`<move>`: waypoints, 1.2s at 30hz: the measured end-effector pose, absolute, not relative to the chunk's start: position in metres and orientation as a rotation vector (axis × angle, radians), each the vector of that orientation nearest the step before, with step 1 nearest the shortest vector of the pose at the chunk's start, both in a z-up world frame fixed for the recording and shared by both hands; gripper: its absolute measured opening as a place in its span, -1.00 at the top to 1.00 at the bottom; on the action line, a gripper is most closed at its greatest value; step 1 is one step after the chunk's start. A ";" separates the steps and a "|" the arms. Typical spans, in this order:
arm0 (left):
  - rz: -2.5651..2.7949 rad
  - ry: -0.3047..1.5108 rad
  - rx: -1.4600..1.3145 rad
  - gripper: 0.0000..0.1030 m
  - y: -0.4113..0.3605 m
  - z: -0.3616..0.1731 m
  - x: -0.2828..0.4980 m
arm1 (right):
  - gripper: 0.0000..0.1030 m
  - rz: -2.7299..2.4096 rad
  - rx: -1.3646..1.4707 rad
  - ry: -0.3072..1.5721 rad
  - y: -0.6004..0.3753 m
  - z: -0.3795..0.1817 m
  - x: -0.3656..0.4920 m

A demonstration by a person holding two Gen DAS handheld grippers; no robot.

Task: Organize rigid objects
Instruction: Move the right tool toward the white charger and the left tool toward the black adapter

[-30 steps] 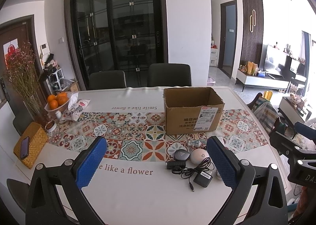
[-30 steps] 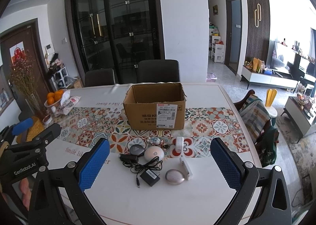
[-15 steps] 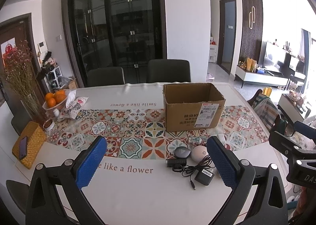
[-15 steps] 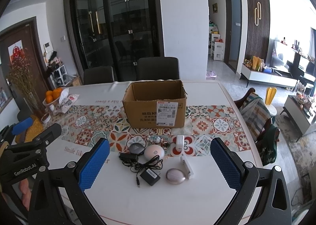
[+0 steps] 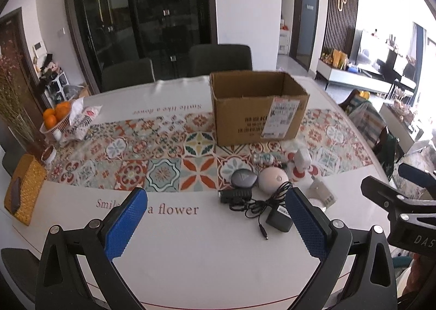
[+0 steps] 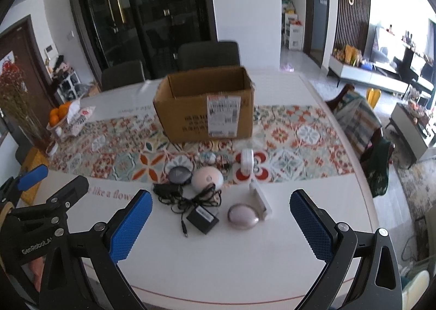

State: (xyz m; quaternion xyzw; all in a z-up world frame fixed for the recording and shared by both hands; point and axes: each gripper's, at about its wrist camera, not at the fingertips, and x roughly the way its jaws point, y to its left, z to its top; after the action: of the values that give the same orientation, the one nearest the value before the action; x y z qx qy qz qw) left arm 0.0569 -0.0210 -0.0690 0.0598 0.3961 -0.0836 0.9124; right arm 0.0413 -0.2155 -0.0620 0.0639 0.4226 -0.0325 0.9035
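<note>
An open cardboard box [image 5: 259,108] [image 6: 207,108] stands on the patterned runner. In front of it lie a black power adapter with a tangled cable [image 6: 203,218] [image 5: 278,218], a dark grey round device [image 6: 178,174] [image 5: 243,178], a pale pink round device [image 6: 207,179] [image 5: 272,179], a flat pinkish oval [image 6: 242,216], a white rectangular plug [image 6: 260,199] [image 5: 321,193] and a white upright device [image 6: 246,160] [image 5: 301,158]. My left gripper [image 5: 215,224] and right gripper [image 6: 220,225] are both open and empty, held above the table's near side.
A basket of oranges [image 5: 54,116] and a snack packet [image 5: 84,119] sit at the far left, with a yellow woven box [image 5: 23,190] nearer. Two dark chairs [image 5: 220,60] stand behind the table. The table's right edge [image 6: 362,173] curves away.
Both grippers have come a little closer to the table and objects; the box and items appear larger and lower in view. Nothing was picked up.
</note>
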 end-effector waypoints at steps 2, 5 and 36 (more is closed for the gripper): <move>-0.171 0.840 0.126 -1.00 -0.027 -0.077 0.061 | -0.95 -0.060 0.130 0.893 -0.219 -0.069 0.047; -0.155 0.871 0.126 -1.00 -0.039 -0.088 0.067 | -0.90 -0.040 0.128 0.937 -0.229 -0.082 0.059; -0.056 1.066 0.105 -1.00 -0.117 -0.195 0.114 | -0.13 0.163 0.116 1.254 -0.286 -0.218 0.159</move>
State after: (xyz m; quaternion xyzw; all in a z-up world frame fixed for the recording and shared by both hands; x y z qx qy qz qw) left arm 0.1143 -0.1170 -0.1945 0.0499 0.5076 -0.0266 0.8597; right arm 0.1594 -0.2863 -0.2181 0.0540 0.5858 0.0763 0.8051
